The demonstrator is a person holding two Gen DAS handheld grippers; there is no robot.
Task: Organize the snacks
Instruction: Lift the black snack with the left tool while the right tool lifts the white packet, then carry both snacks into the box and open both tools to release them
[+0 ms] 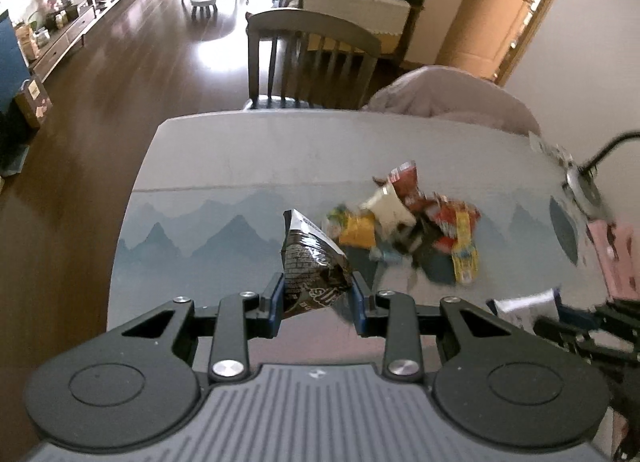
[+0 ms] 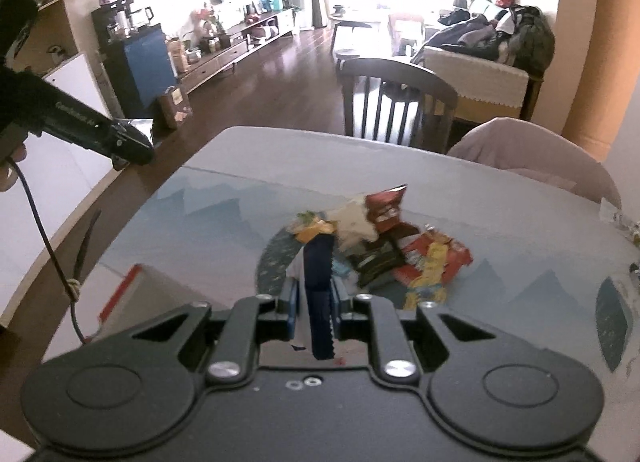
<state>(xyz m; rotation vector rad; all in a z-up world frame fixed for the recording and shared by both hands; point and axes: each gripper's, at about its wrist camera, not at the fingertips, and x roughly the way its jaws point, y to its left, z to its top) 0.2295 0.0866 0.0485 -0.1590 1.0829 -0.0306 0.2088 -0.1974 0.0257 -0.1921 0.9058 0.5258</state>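
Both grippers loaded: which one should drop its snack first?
Right, probably. The right gripper holds a dark blue packet with a red-edged box close on its left; the left gripper holds a black packet over bare tablecloth.

The right tongs [image 2: 314, 304] clamp a dark blue flat packet with a serrated edge [image 2: 318, 282], held upright on edge. Beyond it, toward 12 to 1 o'clock, a loose heap of red, yellow and white snack wrappers [image 2: 396, 246] lies on the grey mountain-print tabletop [image 2: 500, 198]. A dark wooden slat-back chair [image 2: 396, 94] stands at the far edge.
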